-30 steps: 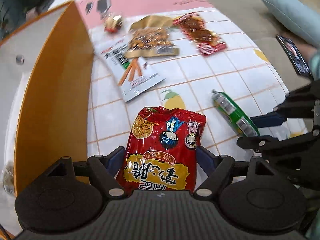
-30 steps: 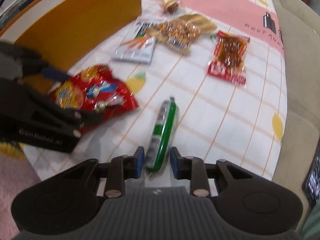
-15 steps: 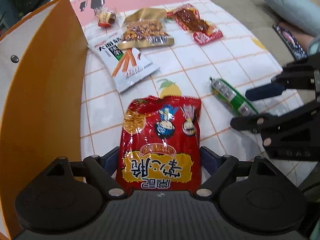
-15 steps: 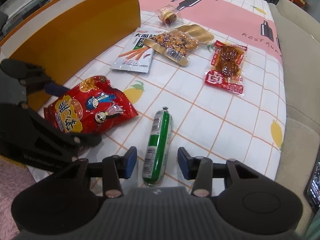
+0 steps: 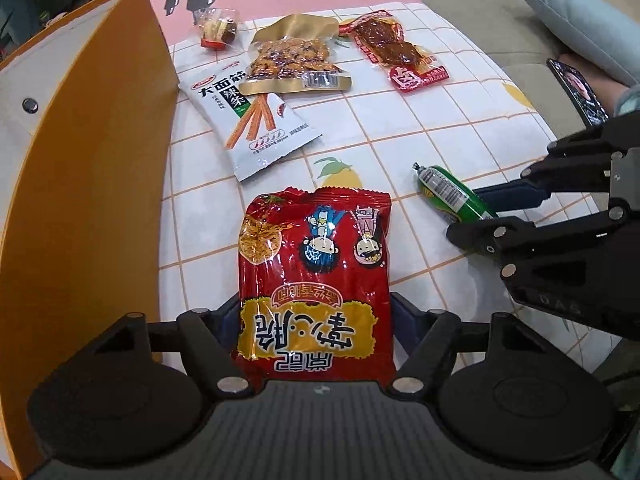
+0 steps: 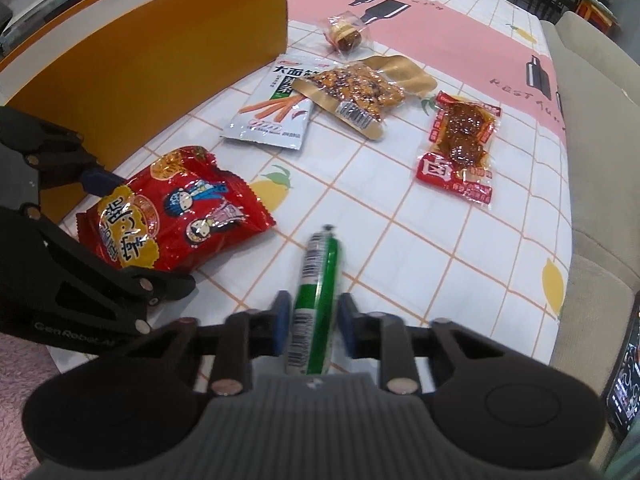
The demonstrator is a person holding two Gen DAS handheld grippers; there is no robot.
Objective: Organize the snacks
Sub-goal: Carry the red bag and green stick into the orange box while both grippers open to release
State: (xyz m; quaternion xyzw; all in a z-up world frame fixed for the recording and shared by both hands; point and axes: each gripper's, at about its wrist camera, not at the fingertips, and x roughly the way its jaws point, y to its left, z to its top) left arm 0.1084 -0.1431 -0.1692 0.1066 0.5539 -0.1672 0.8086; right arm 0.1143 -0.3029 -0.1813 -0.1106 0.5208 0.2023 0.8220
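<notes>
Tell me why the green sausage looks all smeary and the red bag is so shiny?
Right wrist view: the green sausage and the right tool around it are motion-blurred, while the snacks farther off stay sharp. Left wrist view: everything is sharp, and room light glares off the crinkly red bag; the fisheye lens bends the orange box.

1. The left wrist camera is sitting just behind the left gripper [image 5: 314, 312], looking forward and down, very close.
2. The right wrist camera is looking the same way from behind the right gripper [image 6: 312, 320].
3. Both are seeing the red snack bag [image 5: 314, 280] [image 6: 176, 212] and each other's gripper.
</notes>
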